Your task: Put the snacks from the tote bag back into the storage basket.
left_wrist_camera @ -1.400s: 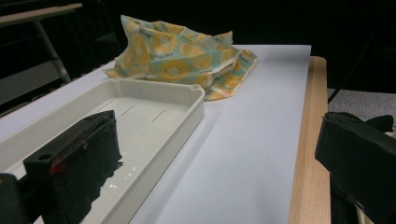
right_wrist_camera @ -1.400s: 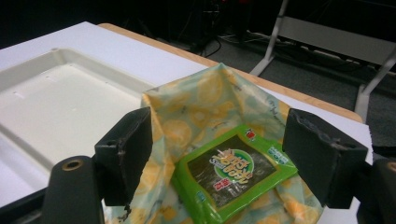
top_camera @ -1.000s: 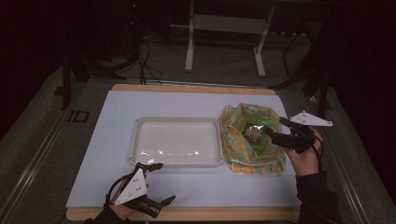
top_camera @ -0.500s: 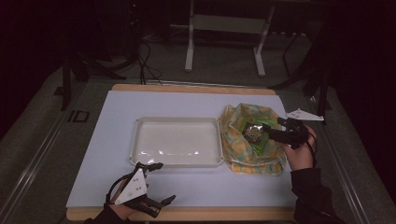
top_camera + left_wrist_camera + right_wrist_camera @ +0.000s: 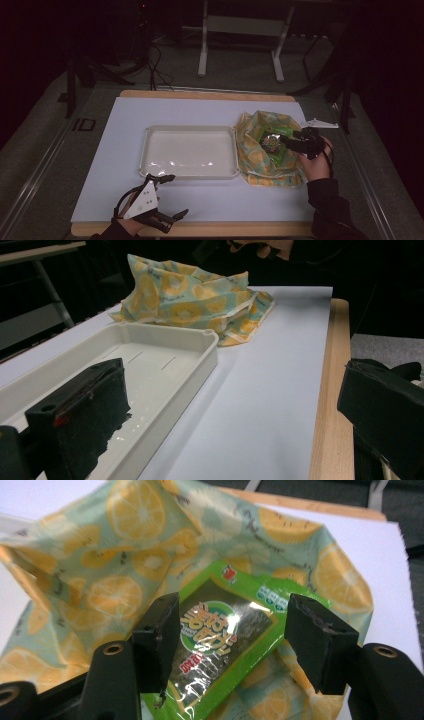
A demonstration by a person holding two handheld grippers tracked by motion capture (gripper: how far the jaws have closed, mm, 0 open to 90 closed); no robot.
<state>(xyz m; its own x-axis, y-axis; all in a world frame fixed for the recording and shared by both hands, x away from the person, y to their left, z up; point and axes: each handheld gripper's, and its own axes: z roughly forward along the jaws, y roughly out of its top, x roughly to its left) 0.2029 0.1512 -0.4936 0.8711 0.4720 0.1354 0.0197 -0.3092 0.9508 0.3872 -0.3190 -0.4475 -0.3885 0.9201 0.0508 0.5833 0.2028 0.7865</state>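
Lemon-printed cloth bag (image 5: 270, 150) lying open on the right part of the worktop (image 5: 200, 107), just beside the right end of the white tray (image 5: 190, 150). Inside the bag's mouth, a green snack packet (image 5: 272, 145), glossy, lying flat on the fabric.

Right tongs (image 5: 290, 145) reaching in from the right edge, pointed leftward over the bag, held low by the right hand (image 5: 315, 165) with the dark sleeve (image 5: 327, 200) running down to the bottom edge. Jaws spread wide in the right gripper view, one on each side of the packet (image 5: 225, 645), hovering above it; contact with the packet cannot be told. Bag fabric (image 5: 125, 545) rising behind and around the packet, with the white worktop (image 5: 390, 560) beyond.

Left tongs (image 5: 165, 197) near the front edge of the worktop, below the tray's front left corner, held by the left hand (image 5: 131, 220) coming up from the bottom edge, grey three-cornered plate (image 5: 143, 199) facing up. Jaws wide apart, empty, pointing right and slightly away. From the left gripper view: tray (image 5: 150, 360) just past the left jaw, bag (image 5: 190, 297) bunched up farther off, wooden worktop rim (image 5: 332, 405) near the right jaw.
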